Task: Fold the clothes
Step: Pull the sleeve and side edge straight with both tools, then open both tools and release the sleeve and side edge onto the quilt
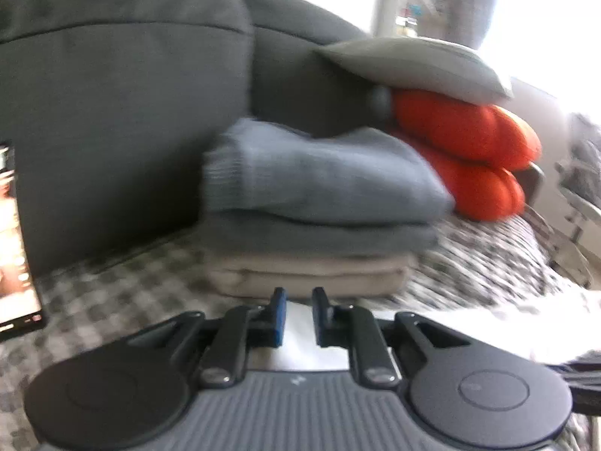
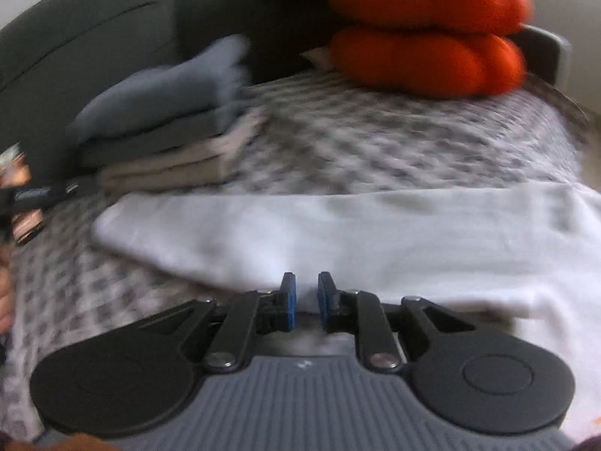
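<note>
Cloth is lying directly under and ahead of both tools: a white garment (image 2: 338, 233) is spreading flat across the checked bedcover (image 2: 375, 143), its long axis running left to right across the right wrist view, one folded corner pointing toward the left and the far right end running out past the frame edge. Working from the left, a phone screen (image 1: 15, 240) is glowing at the border of the left wrist view, and a dark grey sofa back (image 1: 112, 112) is rising behind a stack of folded clothes (image 1: 315, 218), grey pieces sitting on top of beige ones. The left gripper (image 1: 299, 315) is hovering just in front of that stack, its blue-padded jaws standing slightly parted with nothing pinched between them and white fabric showing below the gap. Further right, orange cushions (image 2: 424, 41) are piling up against the sofa with a grey pillow (image 1: 413, 64) resting on them. The right gripper (image 2: 307, 300) is sitting at the garment's near edge, jaws narrowly apart and clamping nothing, the hem showing just beyond the tips.
</note>
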`<state>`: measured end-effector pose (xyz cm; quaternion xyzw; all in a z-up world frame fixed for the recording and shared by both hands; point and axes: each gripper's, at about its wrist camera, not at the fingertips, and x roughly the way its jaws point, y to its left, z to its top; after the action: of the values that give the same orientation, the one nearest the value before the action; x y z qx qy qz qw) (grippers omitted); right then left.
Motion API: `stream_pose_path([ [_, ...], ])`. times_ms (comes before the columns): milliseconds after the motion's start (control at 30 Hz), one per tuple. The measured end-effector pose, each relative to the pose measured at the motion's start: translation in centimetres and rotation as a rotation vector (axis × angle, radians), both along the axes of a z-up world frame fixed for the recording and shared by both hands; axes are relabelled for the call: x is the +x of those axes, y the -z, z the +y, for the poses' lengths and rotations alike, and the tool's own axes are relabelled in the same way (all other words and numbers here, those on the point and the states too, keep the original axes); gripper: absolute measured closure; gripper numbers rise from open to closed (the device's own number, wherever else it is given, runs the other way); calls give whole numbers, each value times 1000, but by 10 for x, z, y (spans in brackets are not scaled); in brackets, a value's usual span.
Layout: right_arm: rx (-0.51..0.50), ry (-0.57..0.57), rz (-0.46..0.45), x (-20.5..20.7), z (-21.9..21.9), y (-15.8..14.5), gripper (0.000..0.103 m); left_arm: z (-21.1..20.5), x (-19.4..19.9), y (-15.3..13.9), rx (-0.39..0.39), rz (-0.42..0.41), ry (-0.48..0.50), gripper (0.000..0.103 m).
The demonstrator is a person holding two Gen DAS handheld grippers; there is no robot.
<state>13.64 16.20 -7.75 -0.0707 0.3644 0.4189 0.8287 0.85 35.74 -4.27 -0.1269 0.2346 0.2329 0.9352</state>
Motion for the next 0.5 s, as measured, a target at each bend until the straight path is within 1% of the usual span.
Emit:
stream_pose_path([
  [67,19,-30,25,-6,11,-1,83,-9,7,7,10,35,64,87],
  [200,67,-85,99,-13,21,-7,83,-19,19,26,65,154,119,87],
  [233,66,-86,99,-15,21,-9,83,-19,22,31,90,193,107,84],
  [267,60,-85,93,-16,20,-11,83,-17,24,35,132,234,47,84],
  [300,53,-80,88,-16,18,-13,83,-13,23,34,171,255,-27,84],
  [333,47,-73,83,-16,14,-15,83,-8,22,33,181,263,-79,84],
  [400,36,-50,78,-15,5,-18,75,5,16,27,105,237,-112,84],
  [433,31,-33,71,-14,-2,-20,68,8,14,23,77,225,-116,84],
  [467,27,-15,62,-13,-10,-23,66,5,13,19,66,217,-101,84],
  [500,26,2,59,-12,-18,-25,66,1,12,14,55,208,-85,84],
])
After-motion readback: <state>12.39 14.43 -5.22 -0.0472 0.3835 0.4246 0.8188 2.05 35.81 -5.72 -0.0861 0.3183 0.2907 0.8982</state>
